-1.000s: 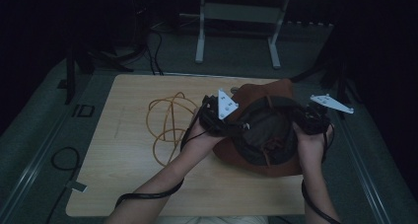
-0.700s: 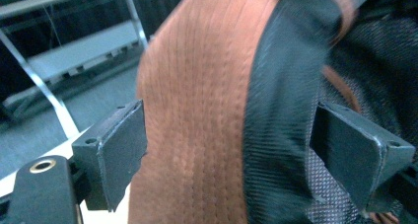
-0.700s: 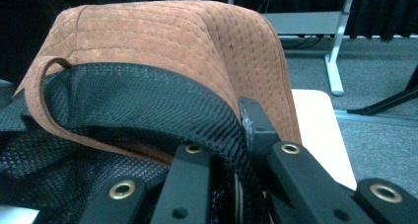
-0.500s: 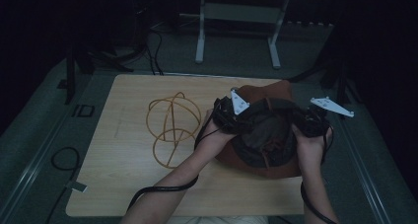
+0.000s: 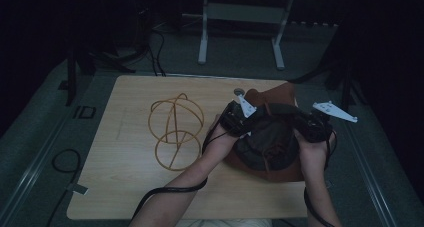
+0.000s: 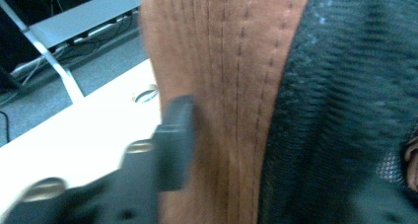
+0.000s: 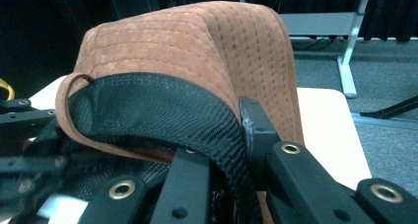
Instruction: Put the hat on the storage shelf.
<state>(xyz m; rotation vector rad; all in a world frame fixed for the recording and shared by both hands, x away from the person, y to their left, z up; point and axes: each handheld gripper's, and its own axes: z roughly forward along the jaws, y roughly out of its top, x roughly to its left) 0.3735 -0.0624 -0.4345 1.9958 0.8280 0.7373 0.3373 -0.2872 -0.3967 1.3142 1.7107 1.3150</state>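
Hat [image 5: 272, 137] sits at desk [image 5: 125, 187] right side, brim up, and has shifted rightward off the wire frame [image 5: 175, 132], now clear. Left tongs [image 5: 239, 121] and right tongs [image 5: 306, 127] each pinch the hat rim. Likely turning it.

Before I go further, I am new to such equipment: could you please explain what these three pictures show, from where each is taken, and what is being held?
No robot: a person holds a two-jaw tool in each hand. One camera looks down from above; the other two ride on the tools. On the pale wooden table lies an orange wire frame of hoops. The left gripper and the right gripper pinch opposite edges of a brown suede hat with black mesh lining, opening upward.
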